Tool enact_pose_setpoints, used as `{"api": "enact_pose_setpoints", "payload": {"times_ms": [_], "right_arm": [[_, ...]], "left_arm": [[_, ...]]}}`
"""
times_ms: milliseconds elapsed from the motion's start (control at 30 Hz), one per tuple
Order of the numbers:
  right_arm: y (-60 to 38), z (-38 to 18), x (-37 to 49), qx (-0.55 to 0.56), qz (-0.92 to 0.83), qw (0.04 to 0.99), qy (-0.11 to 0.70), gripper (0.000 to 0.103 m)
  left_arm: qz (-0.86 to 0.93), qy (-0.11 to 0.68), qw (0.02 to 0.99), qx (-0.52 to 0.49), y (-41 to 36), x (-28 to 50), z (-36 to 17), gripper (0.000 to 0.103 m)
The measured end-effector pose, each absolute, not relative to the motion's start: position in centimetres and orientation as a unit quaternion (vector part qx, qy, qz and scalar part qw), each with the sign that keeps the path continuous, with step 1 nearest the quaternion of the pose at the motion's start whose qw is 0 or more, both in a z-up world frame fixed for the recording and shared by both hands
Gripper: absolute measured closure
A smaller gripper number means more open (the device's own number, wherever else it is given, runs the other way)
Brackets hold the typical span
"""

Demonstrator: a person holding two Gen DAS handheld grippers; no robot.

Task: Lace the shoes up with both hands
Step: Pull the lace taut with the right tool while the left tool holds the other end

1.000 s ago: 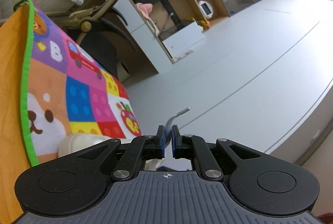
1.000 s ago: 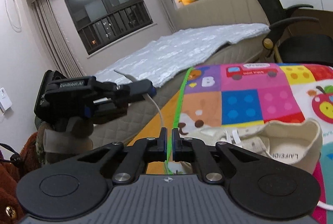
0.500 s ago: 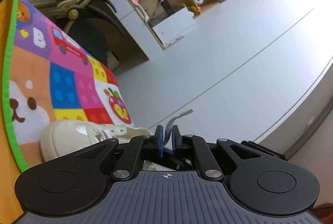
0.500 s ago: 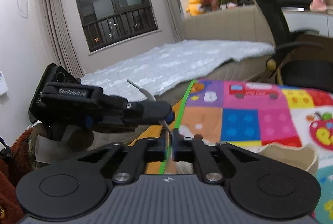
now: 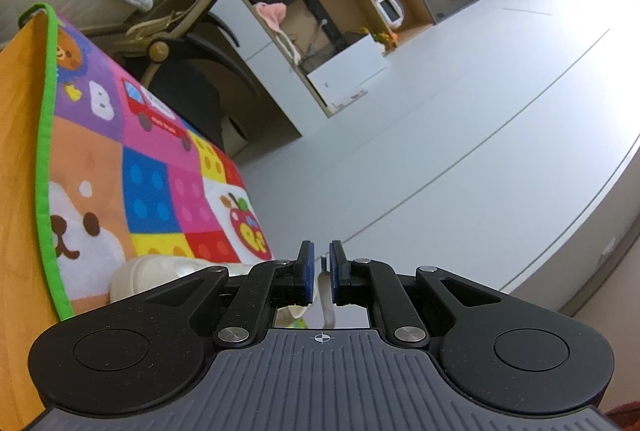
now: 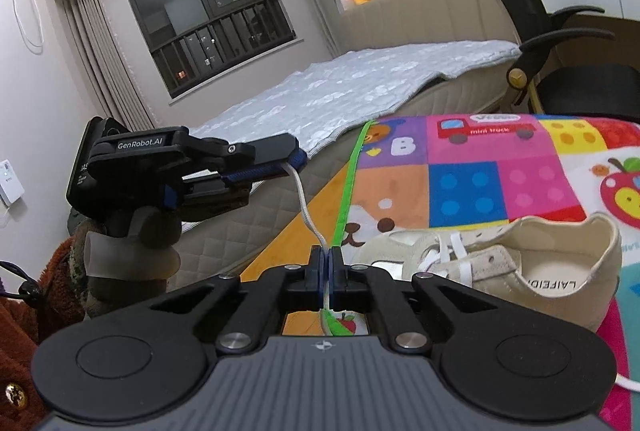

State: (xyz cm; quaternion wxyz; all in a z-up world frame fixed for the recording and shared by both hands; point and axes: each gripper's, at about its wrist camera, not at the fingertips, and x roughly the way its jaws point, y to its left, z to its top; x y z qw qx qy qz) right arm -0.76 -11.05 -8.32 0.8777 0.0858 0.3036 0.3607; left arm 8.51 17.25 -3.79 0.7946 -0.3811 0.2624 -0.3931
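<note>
A cream canvas shoe (image 6: 500, 271) lies on a colourful play mat (image 6: 472, 183); its toe (image 5: 160, 271) shows low in the left wrist view. A white lace (image 6: 306, 211) runs taut from my right gripper (image 6: 328, 263), which is shut on it, up to my left gripper (image 6: 294, 161), held raised at the left. In the left wrist view the left gripper (image 5: 320, 267) has its jaws slightly apart, with the lace end (image 5: 325, 295) loose between the pads.
A bed with a grey quilted cover (image 6: 340, 91) stands behind the mat. A black office chair (image 6: 560, 43) is at the right. A wooden shelf unit (image 5: 360, 11) and bare grey floor (image 5: 460, 131) lie beyond the mat edge.
The left gripper's jaws have parted a little and the lace end has slipped back between them. The right gripper stays shut on the lace, with the shoe back in its view.
</note>
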Motion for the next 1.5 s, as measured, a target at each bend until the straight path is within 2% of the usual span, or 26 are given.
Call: {"api": "enact_pose_setpoints", "payload": {"times_ms": [100,233,500,567,600,667,700,800,833,967,1000,1067,1133,1200,1267,1367,1500], "right_arm": [[-10.8,-8.5,-1.0,0.081,0.366,0.875,0.306,0.1],[-10.5,-8.1,-1.3,0.064,0.364,0.88,0.299,0.088],[-9.9,-6.7,-1.1,0.03,0.359,0.894,0.265,0.086],[-9.3,-6.6,-1.3,0.015,0.364,0.895,0.257,0.078],[-9.0,-6.5,-1.4,0.007,0.362,0.898,0.25,0.071],[-8.6,-6.5,-1.7,-0.005,0.358,0.904,0.234,0.069],[-8.5,-6.5,-1.8,-0.009,0.356,0.906,0.226,0.07],[-8.1,-6.5,-1.9,-0.022,0.345,0.915,0.209,0.098],[-8.1,-6.5,-1.9,-0.024,0.342,0.917,0.203,0.102],[-9.0,-6.9,-1.5,0.009,0.343,0.915,0.213,0.102],[-9.7,-7.0,-1.3,0.028,0.341,0.914,0.217,0.102],[-11.5,-7.3,-1.0,0.07,0.333,0.914,0.221,0.102],[-13.9,-7.4,-0.9,0.117,0.319,0.915,0.217,0.102],[-17.0,-7.4,-0.8,0.168,0.295,0.918,0.206,0.102],[-20.4,-7.3,-1.0,0.218,0.267,0.919,0.19,0.102],[-23.9,-7.4,-1.7,0.26,0.237,0.921,0.168,0.102],[-26.0,-8.8,-2.3,0.281,0.213,0.921,0.167,0.102]], "left_arm": [[-0.396,0.263,0.797,-0.373,17.0,8.4,-3.6,0.096],[-0.399,0.269,0.798,-0.363,16.7,8.4,-3.5,0.096],[-0.406,0.282,0.786,-0.371,16.2,8.5,-4.1,0.096],[-0.407,0.284,0.784,-0.372,16.0,8.5,-4.2,0.096],[-0.407,0.285,0.784,-0.372,16.0,8.5,-4.2,0.096],[-0.407,0.287,0.783,-0.373,16.0,8.5,-4.3,0.096],[-0.408,0.288,0.781,-0.375,16.0,8.5,-4.3,0.096],[-0.408,0.29,0.777,-0.382,16.0,8.7,-4.5,0.097],[-0.406,0.289,0.778,-0.383,16.1,8.7,-4.5,0.097],[-0.397,0.29,0.779,-0.389,16.5,9.5,-4.4,0.095],[-0.389,0.293,0.783,-0.387,16.6,9.8,-4.4,0.091],[-0.365,0.306,0.795,-0.376,16.8,10.6,-4.2,0.065],[-0.333,0.323,0.822,-0.33,16.2,11.4,-3.7,0.052],[-0.31,0.338,0.848,-0.265,15.0,12.2,-3.0,0.044],[-0.306,0.347,0.865,-0.196,13.1,12.9,-2.5,0.024],[-0.317,0.353,0.877,-0.08,9.1,13.6,-2.0,0.015],[-0.323,0.351,0.877,0.058,3.7,14.2,-2.5,0.011]]}}
